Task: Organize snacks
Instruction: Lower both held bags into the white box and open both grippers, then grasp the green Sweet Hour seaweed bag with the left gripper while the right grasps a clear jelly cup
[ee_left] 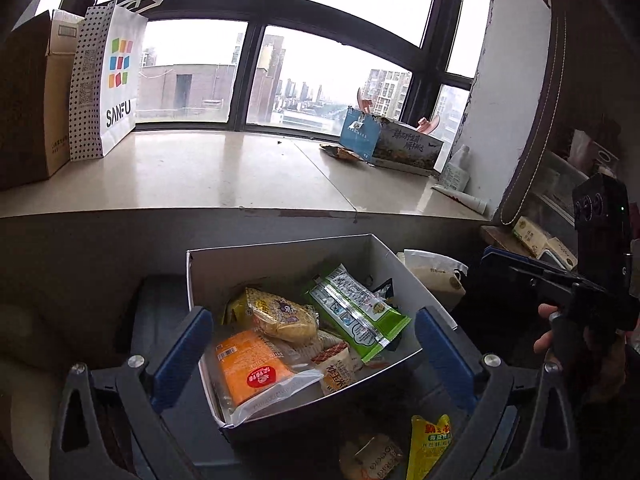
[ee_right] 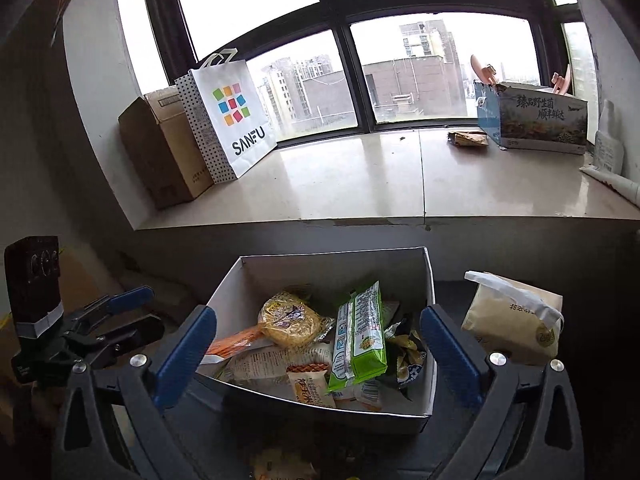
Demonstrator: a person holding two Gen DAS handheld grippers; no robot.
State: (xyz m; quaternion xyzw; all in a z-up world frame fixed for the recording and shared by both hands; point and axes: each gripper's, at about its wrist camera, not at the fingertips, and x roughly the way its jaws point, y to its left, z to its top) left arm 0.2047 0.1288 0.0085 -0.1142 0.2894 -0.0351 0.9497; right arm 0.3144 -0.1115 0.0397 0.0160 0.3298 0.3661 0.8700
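A white open box (ee_left: 280,258) (ee_right: 428,280) holds several snack packets: a green packet (ee_left: 356,312) (ee_right: 360,336), a yellow cake packet (ee_left: 280,314) (ee_right: 290,318) and an orange packet (ee_left: 252,368) (ee_right: 236,340). My left gripper (ee_left: 312,348) is open and empty, its blue fingers either side of the box's near end. My right gripper (ee_right: 316,352) is open and empty, also straddling the box. Each gripper shows in the other's view, the left (ee_right: 120,312), the right (ee_left: 536,272). A yellow packet (ee_left: 428,444) and a round biscuit packet (ee_left: 370,460) lie in front of the box.
A beige bag (ee_right: 516,320) (ee_left: 432,270) stands right of the box. On the window ledge (ee_right: 360,184) stand a cardboard carton (ee_right: 160,148), a white SANFU paper bag (ee_right: 232,116) (ee_left: 108,80) and a printed box (ee_right: 536,120) (ee_left: 396,140). A dark surface lies under the snack box.
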